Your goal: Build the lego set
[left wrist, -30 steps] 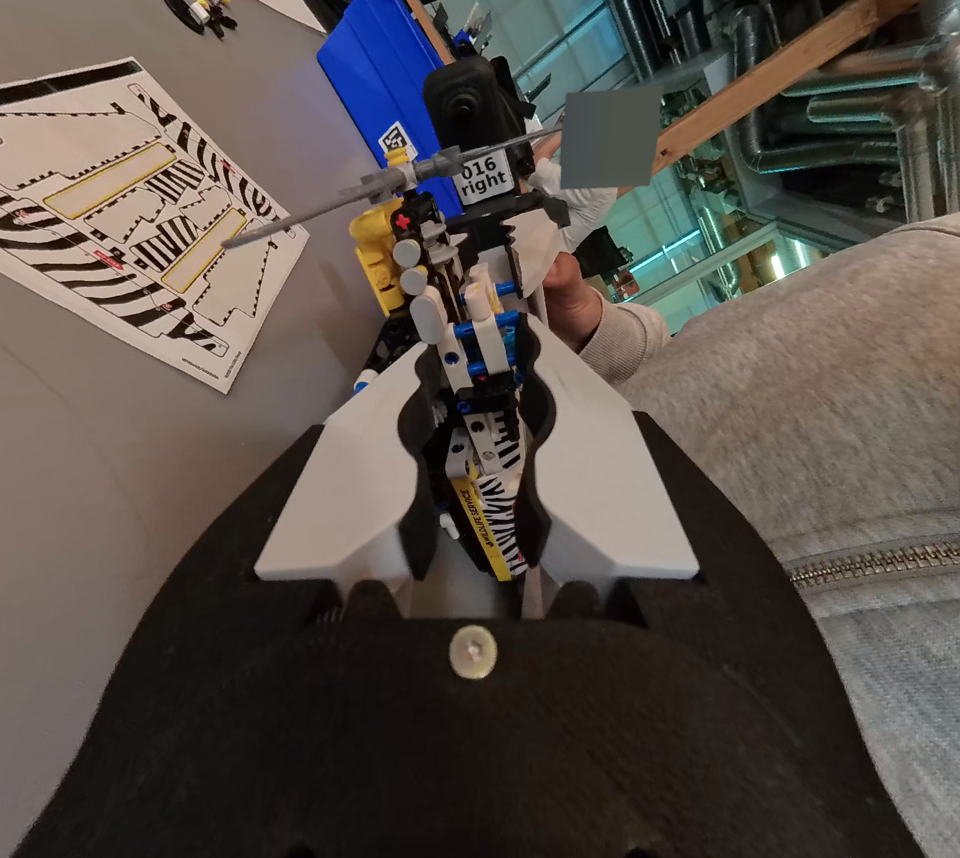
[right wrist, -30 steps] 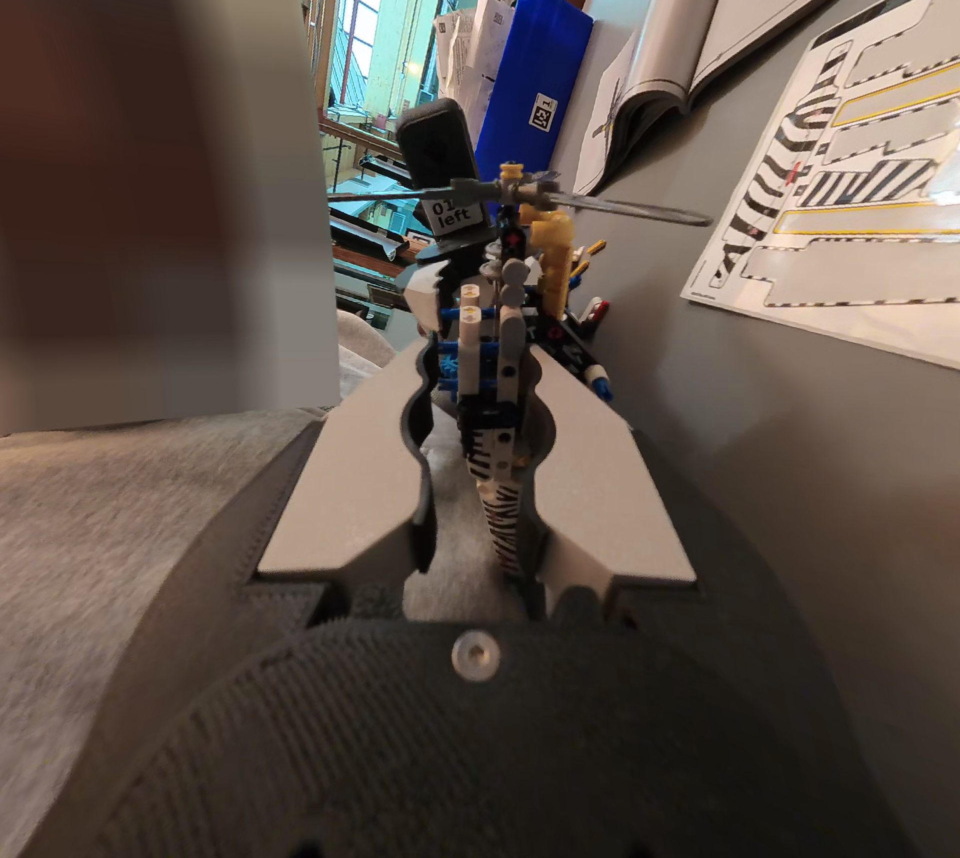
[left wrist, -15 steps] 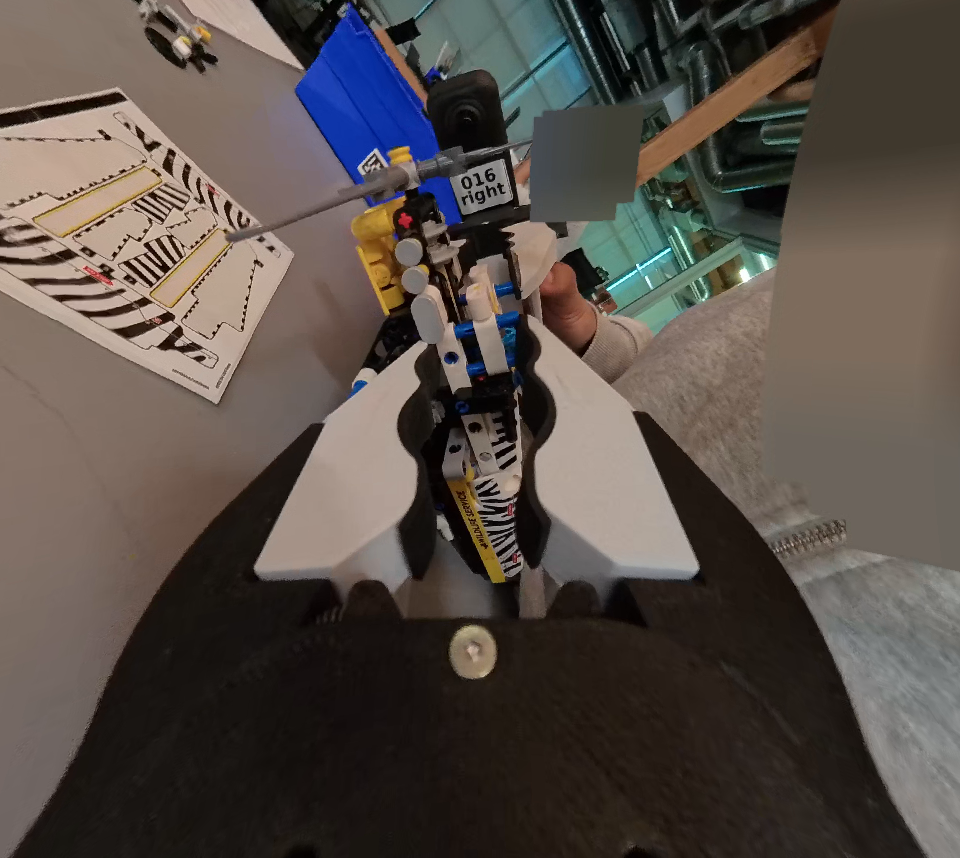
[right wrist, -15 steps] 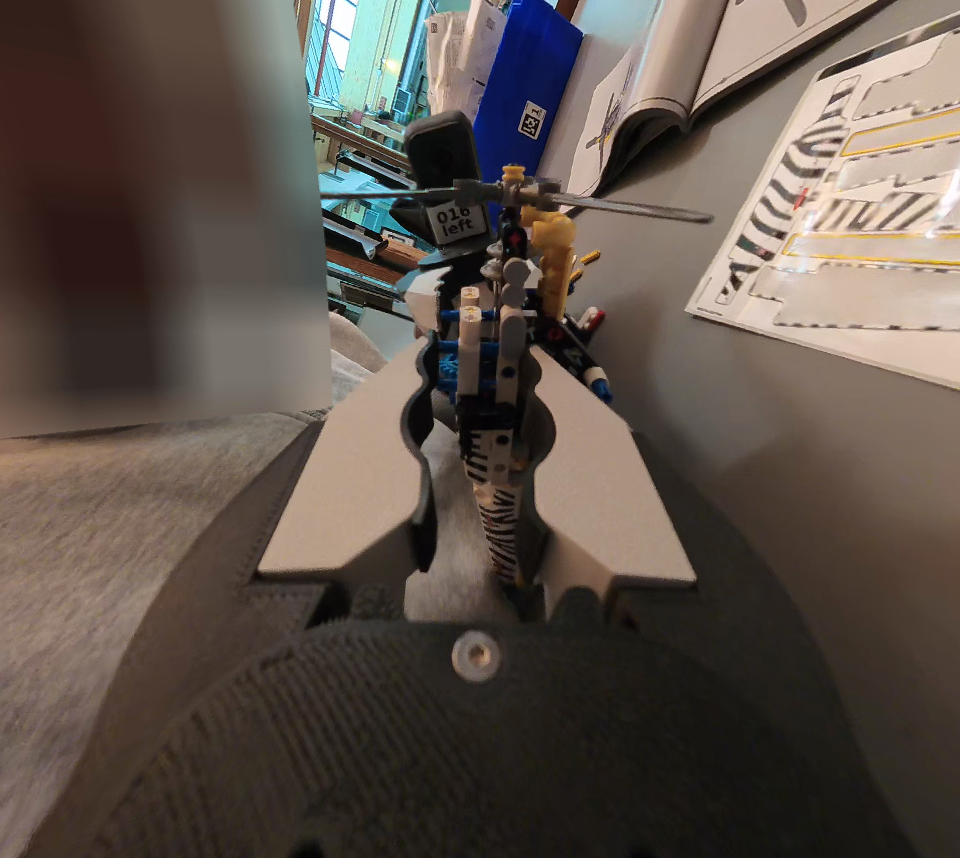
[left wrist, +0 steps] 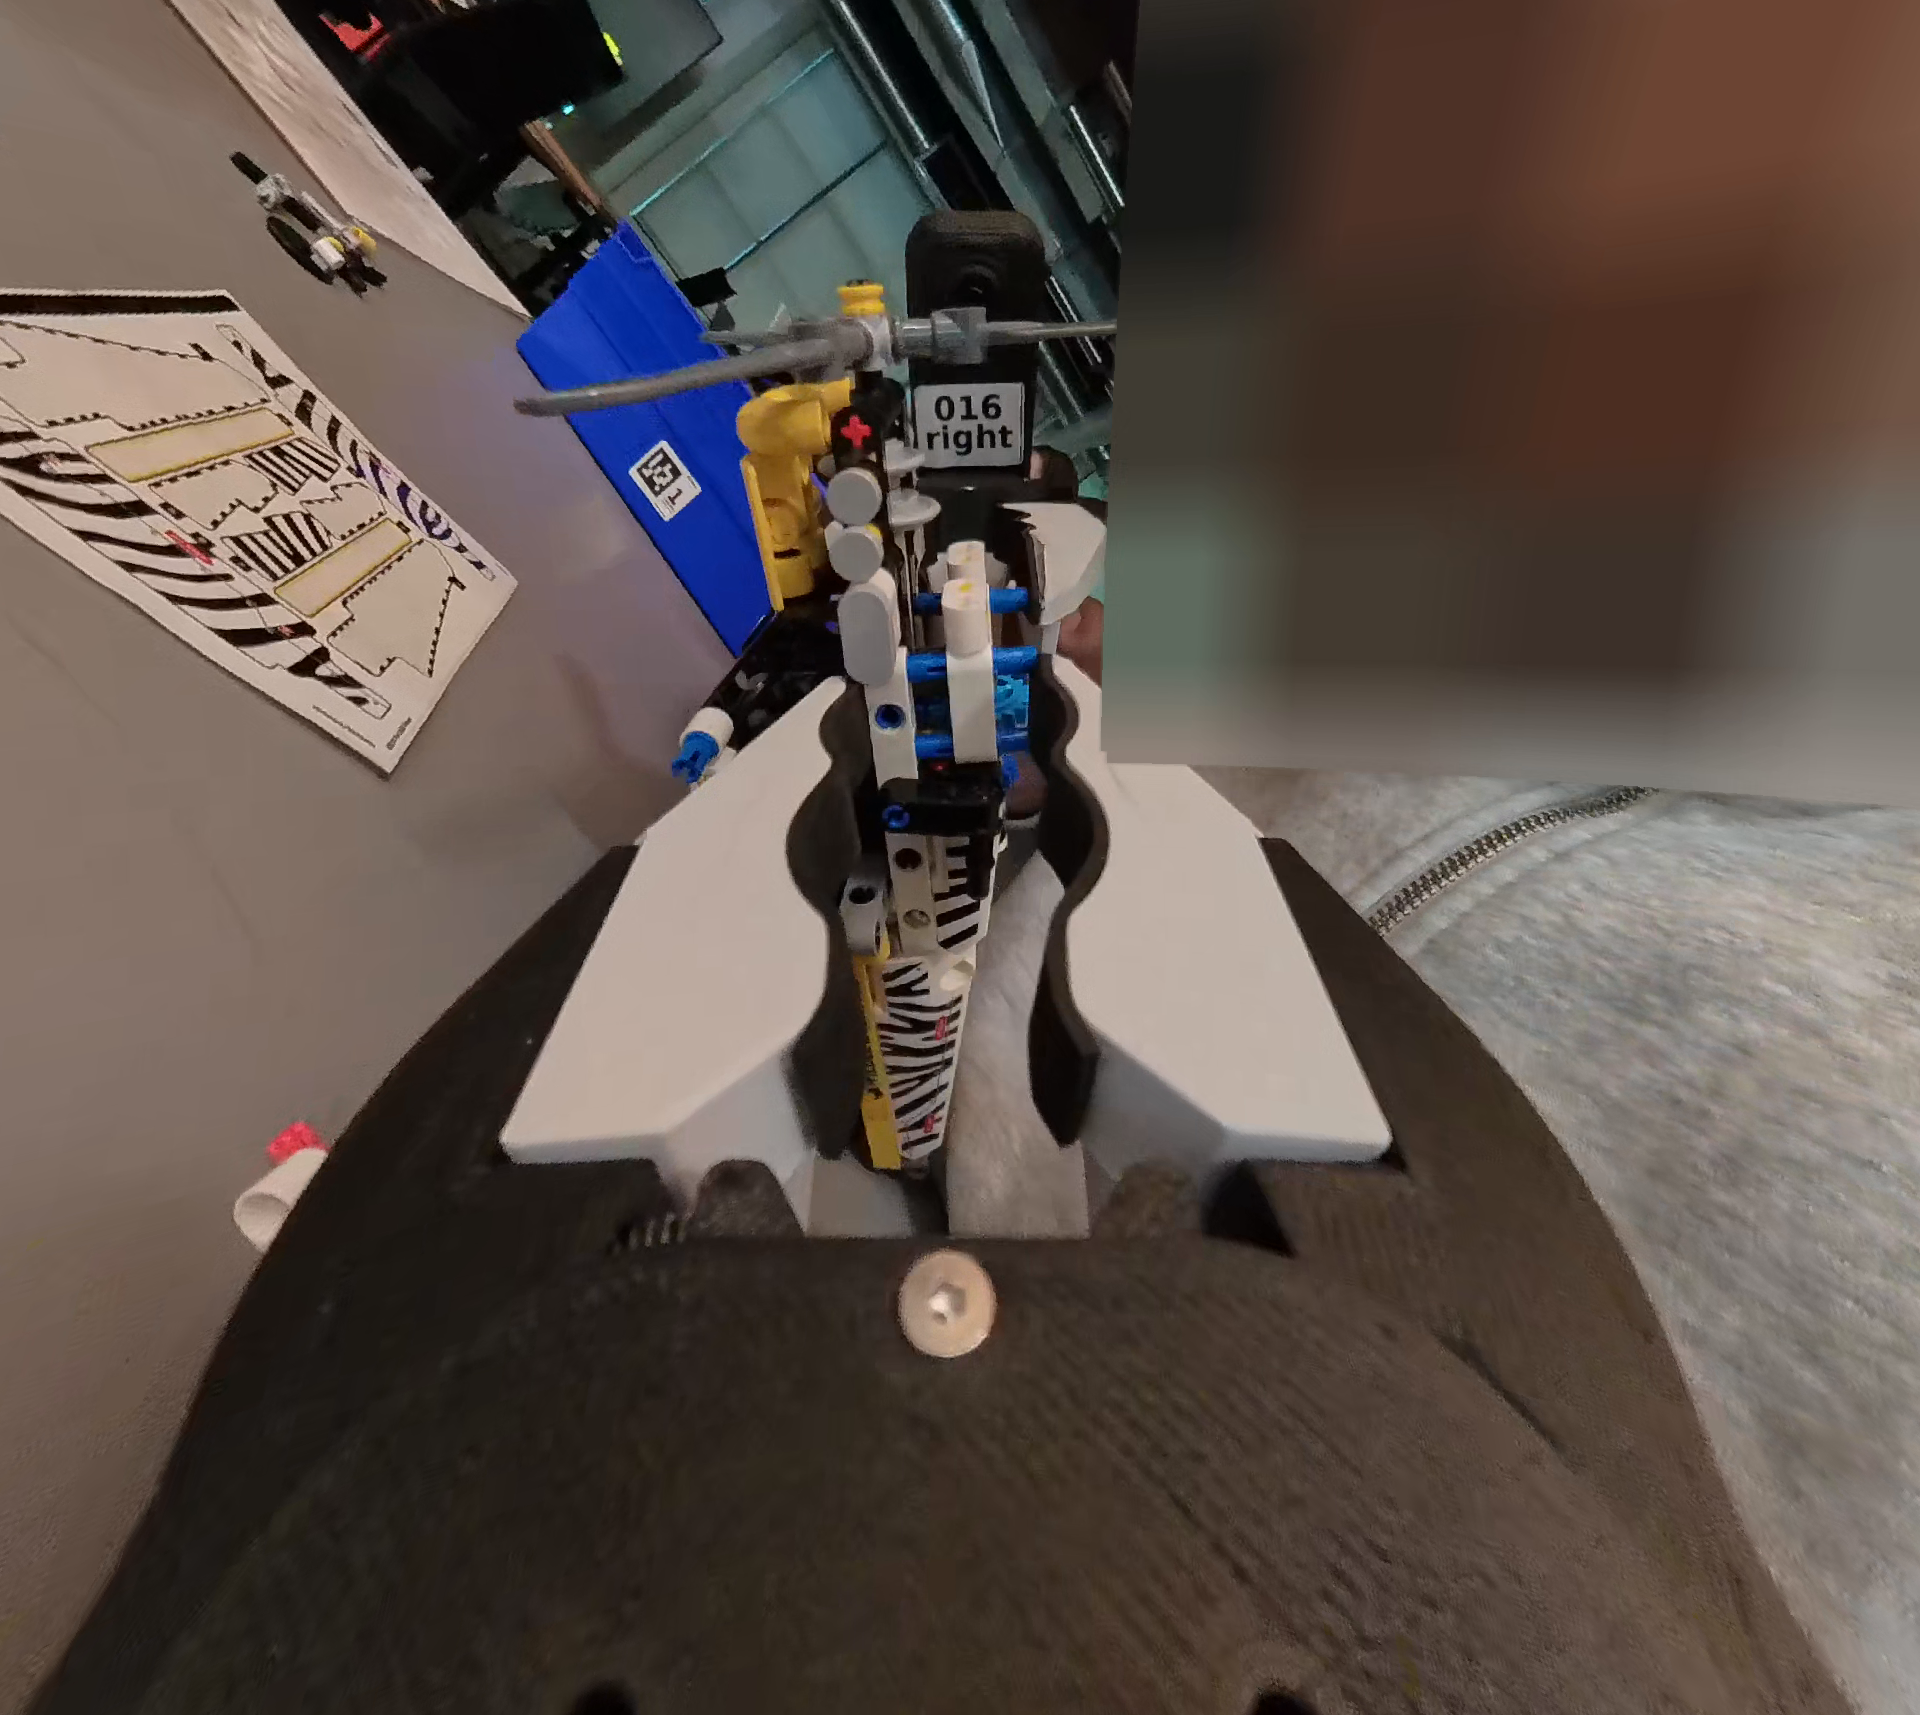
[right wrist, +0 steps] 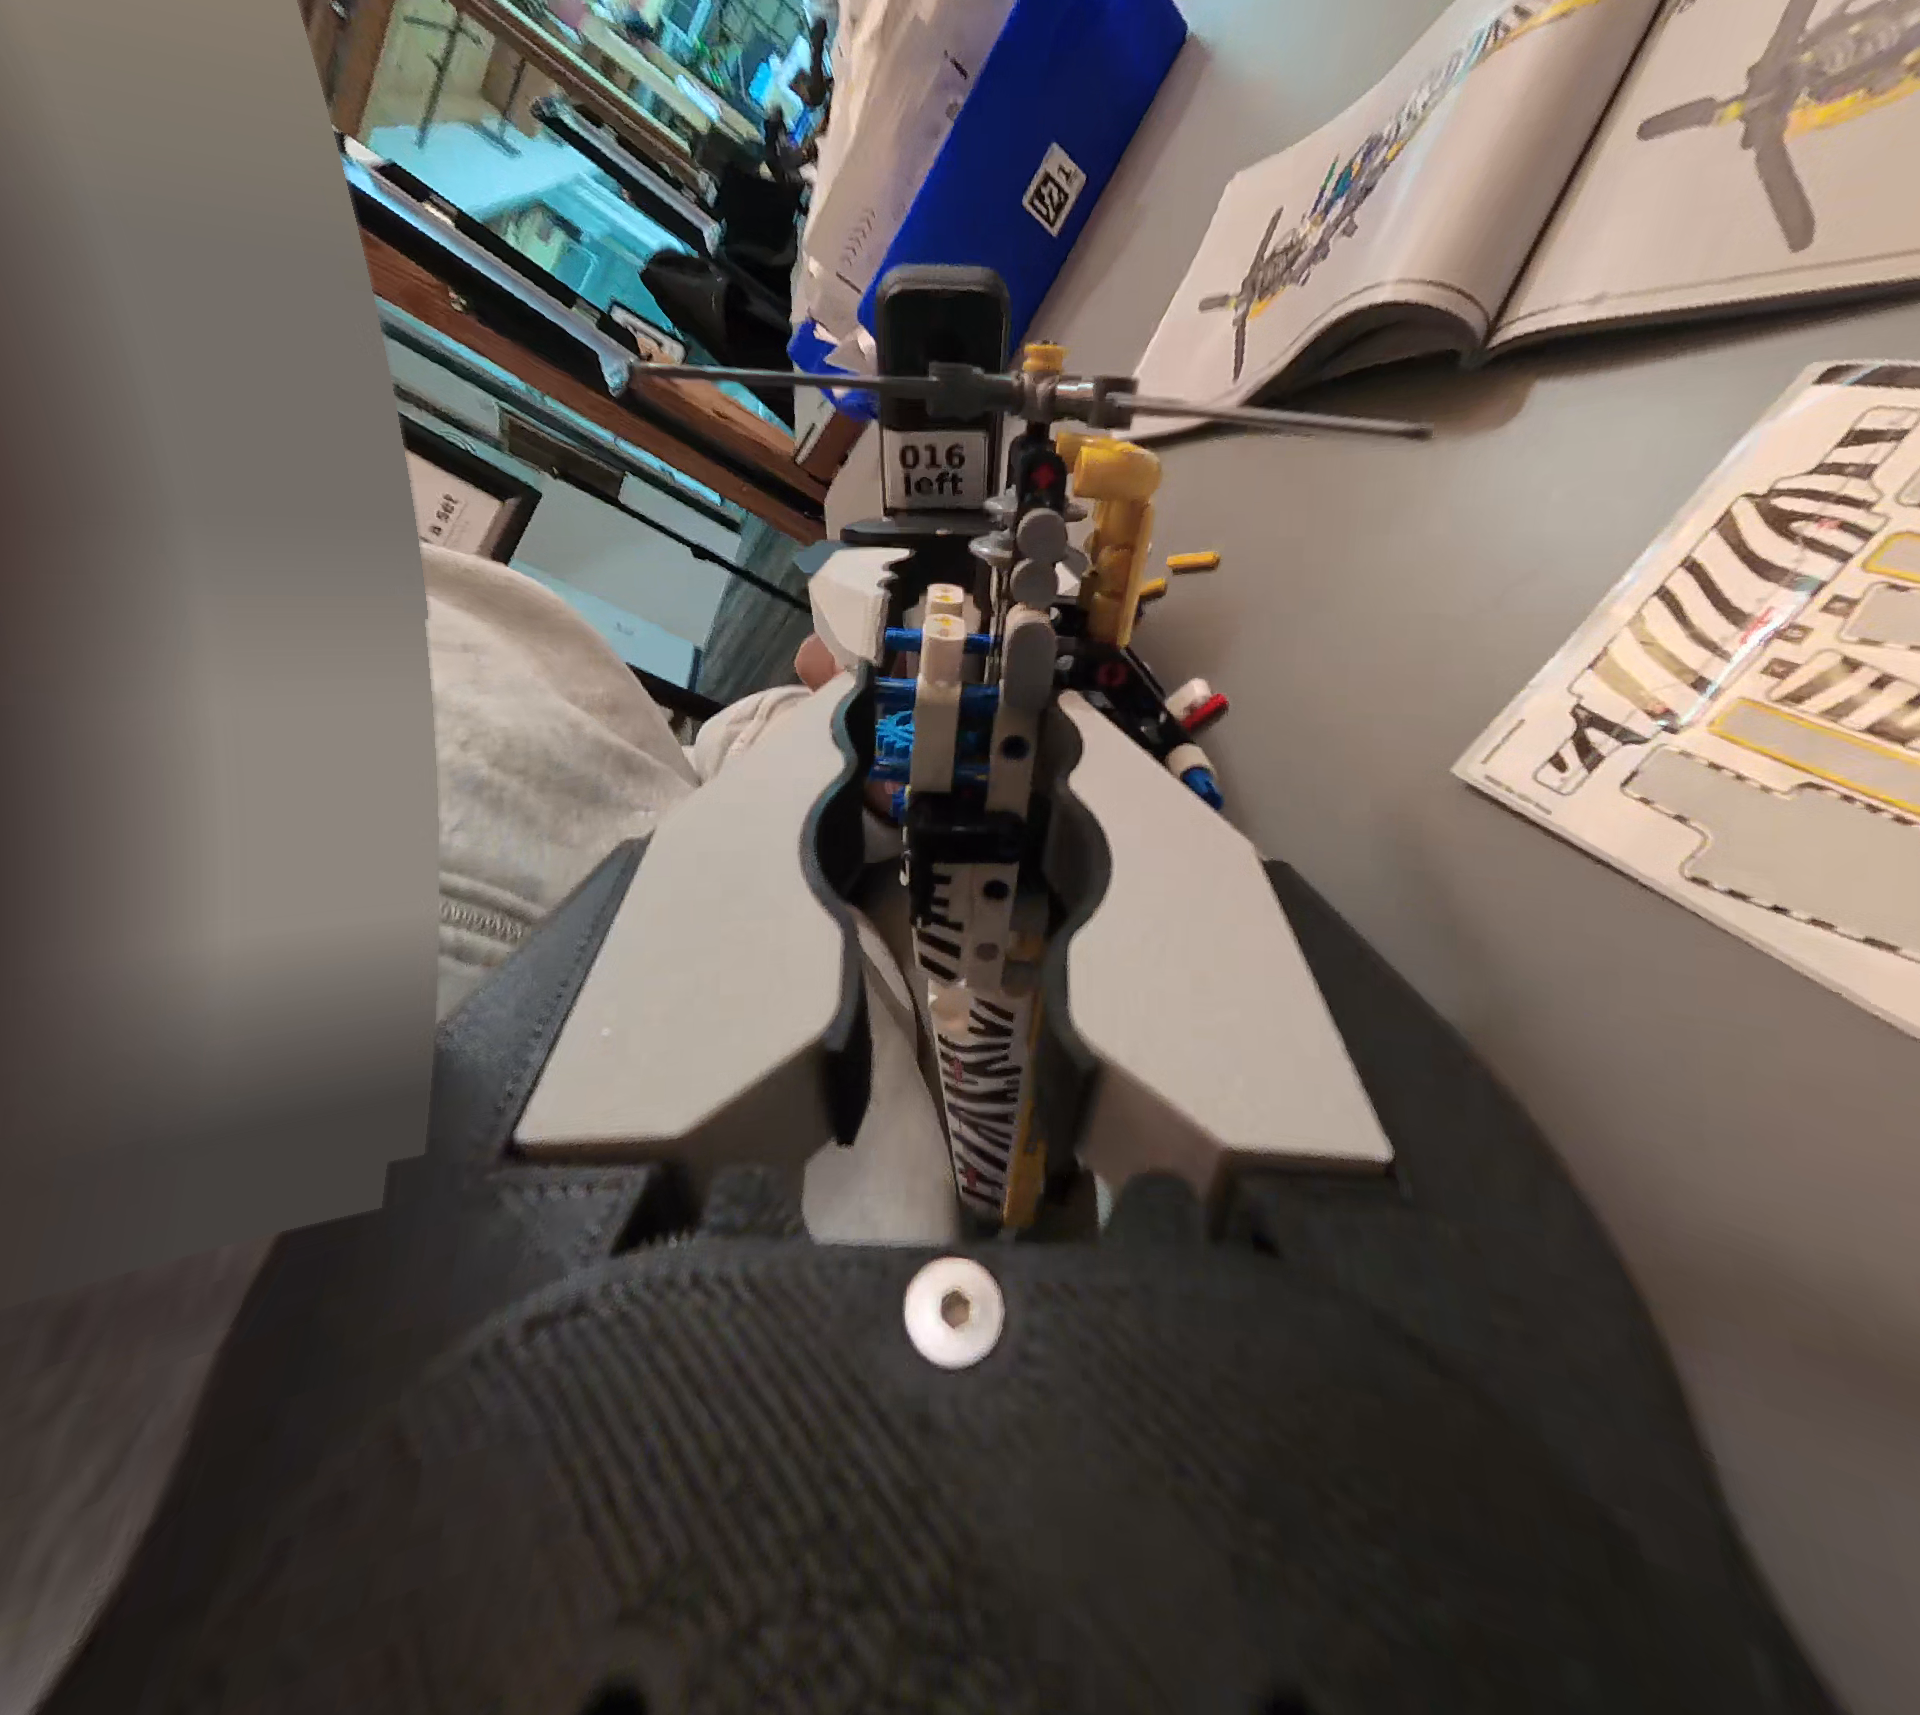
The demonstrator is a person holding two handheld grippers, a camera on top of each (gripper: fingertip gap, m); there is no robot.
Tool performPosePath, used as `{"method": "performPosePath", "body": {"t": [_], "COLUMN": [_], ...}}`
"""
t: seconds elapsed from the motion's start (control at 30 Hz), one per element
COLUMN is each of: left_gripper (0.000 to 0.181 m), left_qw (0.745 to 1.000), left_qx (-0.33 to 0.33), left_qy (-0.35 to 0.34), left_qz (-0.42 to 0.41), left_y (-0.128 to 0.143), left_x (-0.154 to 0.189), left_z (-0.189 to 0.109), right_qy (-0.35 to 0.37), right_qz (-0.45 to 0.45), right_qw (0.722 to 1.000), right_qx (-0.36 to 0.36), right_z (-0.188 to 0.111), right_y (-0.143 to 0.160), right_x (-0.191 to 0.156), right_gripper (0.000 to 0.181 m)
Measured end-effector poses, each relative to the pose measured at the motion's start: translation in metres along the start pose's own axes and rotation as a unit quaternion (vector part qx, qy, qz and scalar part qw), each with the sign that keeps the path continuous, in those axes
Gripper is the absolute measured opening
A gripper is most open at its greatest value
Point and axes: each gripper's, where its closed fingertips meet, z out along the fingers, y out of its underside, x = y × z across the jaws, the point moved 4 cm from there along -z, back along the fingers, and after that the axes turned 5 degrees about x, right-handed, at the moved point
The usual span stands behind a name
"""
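A lego helicopter model, with zebra-striped and yellow panels, blue pins, a yellow cab and a grey rotor, is held in the air between both grippers. My left gripper is shut on one end of its body. My right gripper is shut on the opposite end of the model. The grippers face each other along the body. The right gripper shows far off in the left wrist view, and the left gripper in the right wrist view. The grey rotor sticks out sideways.
On the grey table lie a zebra sticker sheet, an open instruction booklet, a small lego sub-assembly and a small red and white part. A blue bin stands at the table edge. The person's grey sweater is close. The tips of both grippers are at nearly the same place.
Both grippers have tilted and shifted together with the model still held between them; the table and sticker sheet sit differently in both views. Both grips are unchanged.
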Motion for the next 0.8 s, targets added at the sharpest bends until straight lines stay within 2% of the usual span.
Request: {"method": "performPosePath", "body": {"t": [0.43,0.8], "left_gripper": [0.03,0.03], "left_qw": [0.999,0.998], "left_qx": [-0.024,-0.024], "left_qy": [-0.031,-0.033], "left_qz": [0.038,0.044], "left_y": [0.005,0.006], "left_x": [-0.004,-0.003], "left_z": [0.016,0.016], "right_qy": [-0.034,-0.025], "right_qz": [0.025,0.019], "right_qw": [0.998,0.999], "right_qx": [0.039,0.037], "right_z": [-0.018,-0.018], "right_y": [0.004,0.005], "right_x": [0.01,0.009], "right_gripper": [0.028,0.028]}}
